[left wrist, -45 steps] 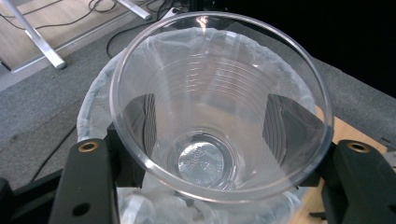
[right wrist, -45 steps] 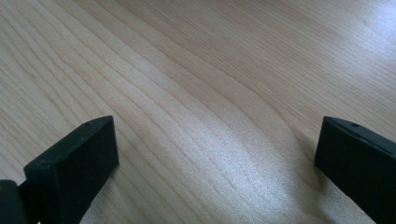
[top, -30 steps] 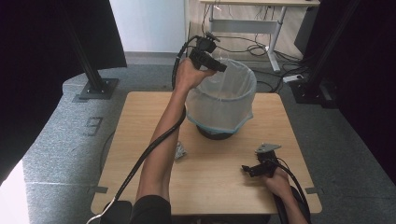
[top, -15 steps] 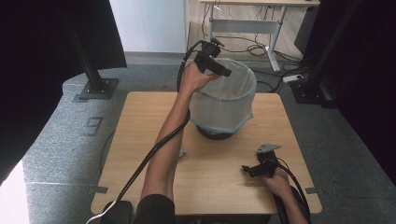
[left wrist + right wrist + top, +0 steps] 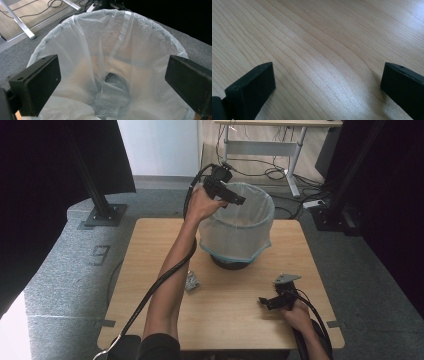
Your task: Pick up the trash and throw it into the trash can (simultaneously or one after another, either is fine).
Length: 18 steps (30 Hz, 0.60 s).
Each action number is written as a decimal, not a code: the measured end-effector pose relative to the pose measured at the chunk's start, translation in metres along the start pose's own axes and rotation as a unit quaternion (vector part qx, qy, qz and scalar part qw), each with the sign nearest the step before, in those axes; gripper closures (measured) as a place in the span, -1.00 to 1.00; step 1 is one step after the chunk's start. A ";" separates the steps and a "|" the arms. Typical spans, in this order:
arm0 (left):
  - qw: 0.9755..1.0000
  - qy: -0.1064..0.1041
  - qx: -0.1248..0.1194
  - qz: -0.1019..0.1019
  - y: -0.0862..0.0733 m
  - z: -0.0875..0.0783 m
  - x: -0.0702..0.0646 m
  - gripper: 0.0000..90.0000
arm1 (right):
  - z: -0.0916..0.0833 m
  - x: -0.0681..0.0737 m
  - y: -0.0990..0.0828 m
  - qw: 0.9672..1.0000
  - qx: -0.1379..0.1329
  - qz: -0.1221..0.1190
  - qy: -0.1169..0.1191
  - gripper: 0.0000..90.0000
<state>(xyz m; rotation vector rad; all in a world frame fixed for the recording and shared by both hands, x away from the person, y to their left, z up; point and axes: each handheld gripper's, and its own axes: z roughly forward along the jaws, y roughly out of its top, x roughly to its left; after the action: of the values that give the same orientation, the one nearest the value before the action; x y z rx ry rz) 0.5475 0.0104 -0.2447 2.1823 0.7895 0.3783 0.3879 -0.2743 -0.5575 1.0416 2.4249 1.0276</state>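
- High view: left gripper (image 5: 235, 197) held over near rim of mesh bin (image 5: 237, 237) lined with clear bag, bin standing on far part of wooden table (image 5: 150, 250).
- Left gripper view: jaws spread wide, empty; clear plastic cup (image 5: 111, 96) lying at bottom of bag.
- Crumpled foil scrap (image 5: 192, 281) on table beside left forearm.
- Right gripper (image 5: 266, 302) low over table's near right, jaws wide apart, holding nothing.

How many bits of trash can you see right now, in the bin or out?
2: a clear plastic cup at the bottom of the lined bin, and a crumpled scrap on the table. More may be hidden under the liner.
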 end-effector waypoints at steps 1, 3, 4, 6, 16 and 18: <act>1.000 0.000 0.000 0.000 -0.001 -0.002 0.000 -1.00 | 0.000 0.000 0.000 1.000 0.000 0.000 0.000 -1.00; 1.000 0.000 -0.002 0.001 -0.002 -0.005 0.000 -1.00 | 0.000 0.000 0.000 1.000 -0.001 -0.001 0.000 -1.00; 1.000 0.001 -0.004 0.004 -0.004 -0.010 0.000 -1.00 | 0.000 0.000 0.000 1.000 0.000 0.000 0.000 -1.00; 1.000 0.002 -0.007 0.006 -0.006 -0.015 0.000 -1.00 | 0.000 0.000 0.000 1.000 0.000 0.000 0.000 -1.00; 1.000 0.006 -0.018 0.012 -0.019 -0.042 0.002 -1.00 | 0.000 0.000 0.000 1.000 0.000 -0.001 0.000 -1.00; 1.000 0.005 -0.019 0.012 -0.021 -0.044 0.003 -1.00 | 0.000 0.000 0.000 1.000 0.000 0.000 0.000 -1.00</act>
<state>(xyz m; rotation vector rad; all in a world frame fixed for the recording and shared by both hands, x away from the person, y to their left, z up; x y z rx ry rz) 0.5190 0.0479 -0.2312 2.1573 0.7554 0.4146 0.3879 -0.2743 -0.5575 1.0411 2.4249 1.0273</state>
